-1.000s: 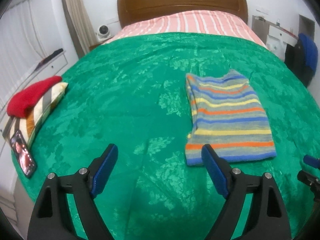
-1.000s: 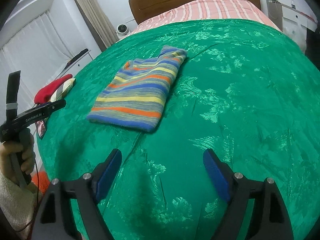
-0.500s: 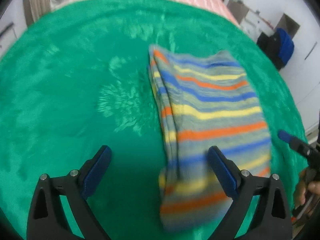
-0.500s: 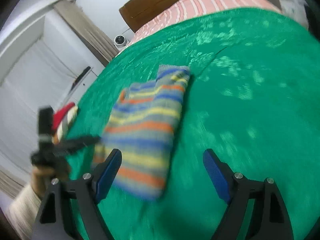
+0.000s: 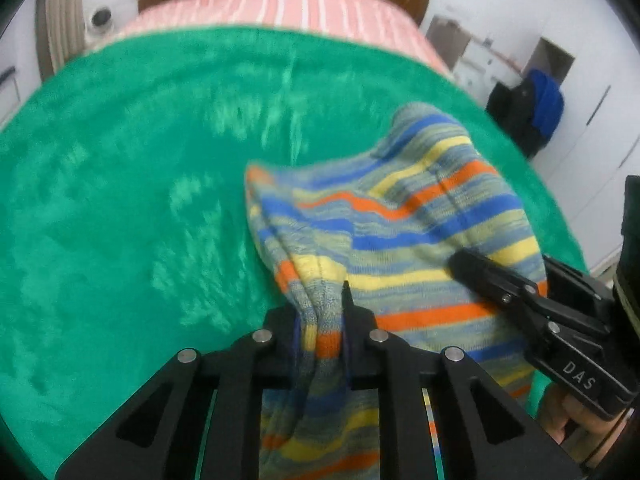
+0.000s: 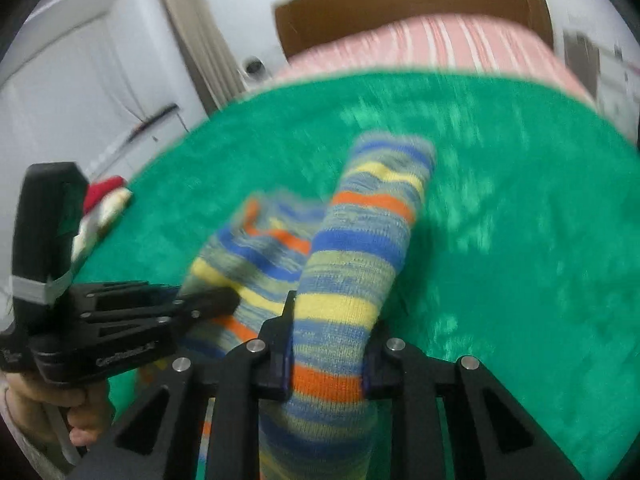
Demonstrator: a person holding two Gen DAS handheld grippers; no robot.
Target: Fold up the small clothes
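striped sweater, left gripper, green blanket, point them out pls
striped sweater [image 5: 400,216], left wrist view, raised knit body
left gripper [image 5: 320,320], left wrist view, between fingertips clamping the sweater
green blanket [image 5: 120,200], left wrist view, bare part

A bed fills most of both views, covered by a green spread [image 5: 132,184]. Beyond it lies pink striped bedding [image 5: 288,12], backed by a brown wooden headboard [image 6: 408,4]. Walls are white. A beige curtain [image 6: 196,32] hangs left of the headboard, with a small white camera [image 6: 253,67] beside it. White cabinets [image 5: 596,120] stand at right.
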